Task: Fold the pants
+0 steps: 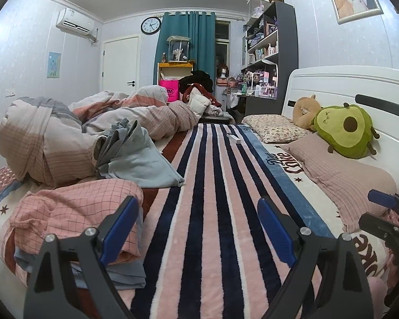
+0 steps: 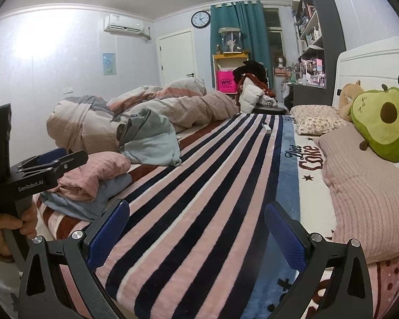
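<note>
Pants, folded pink-checked ones, sit on a small stack with a blue-grey folded garment beneath, at the near left edge of the striped blanket. The left gripper hovers with its jaws spread wide and nothing between them; the stack lies at about nine o'clock from it, and its left finger overlaps the stack's edge in the view, though whether it touches cannot be told. The right gripper is likewise wide open and empty over the bare stripes, the stack off at ten o'clock. A crumpled blue-grey garment lies farther on, at eleven o'clock, against the bunched duvet; what kind of garment is unclear. A hand grips the left handle, cut off by the frame.
</note>
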### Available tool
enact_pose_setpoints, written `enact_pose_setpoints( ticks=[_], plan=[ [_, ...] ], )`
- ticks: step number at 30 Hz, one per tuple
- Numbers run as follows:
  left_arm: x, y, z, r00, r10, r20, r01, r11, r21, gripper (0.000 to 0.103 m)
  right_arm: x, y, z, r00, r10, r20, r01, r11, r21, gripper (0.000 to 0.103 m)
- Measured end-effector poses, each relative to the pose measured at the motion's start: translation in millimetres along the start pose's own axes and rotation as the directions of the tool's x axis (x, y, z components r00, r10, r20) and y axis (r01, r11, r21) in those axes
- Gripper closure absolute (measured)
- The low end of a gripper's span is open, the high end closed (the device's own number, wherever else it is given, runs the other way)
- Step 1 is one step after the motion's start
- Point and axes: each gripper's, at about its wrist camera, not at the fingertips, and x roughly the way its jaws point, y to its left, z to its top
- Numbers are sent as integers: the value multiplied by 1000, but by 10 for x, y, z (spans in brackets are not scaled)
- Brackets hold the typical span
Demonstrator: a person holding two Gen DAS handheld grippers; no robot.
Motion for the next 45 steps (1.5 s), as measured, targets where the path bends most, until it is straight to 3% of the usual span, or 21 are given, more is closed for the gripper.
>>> enact_pose_setpoints(
  ticks=[45],
  plan=[
    [-39, -84, -2, 1000, -1, 13, 1, 1000, -4, 11, -49, -18, 27, 1000, -12, 15, 12, 1000, -2, 2]
  ],
)
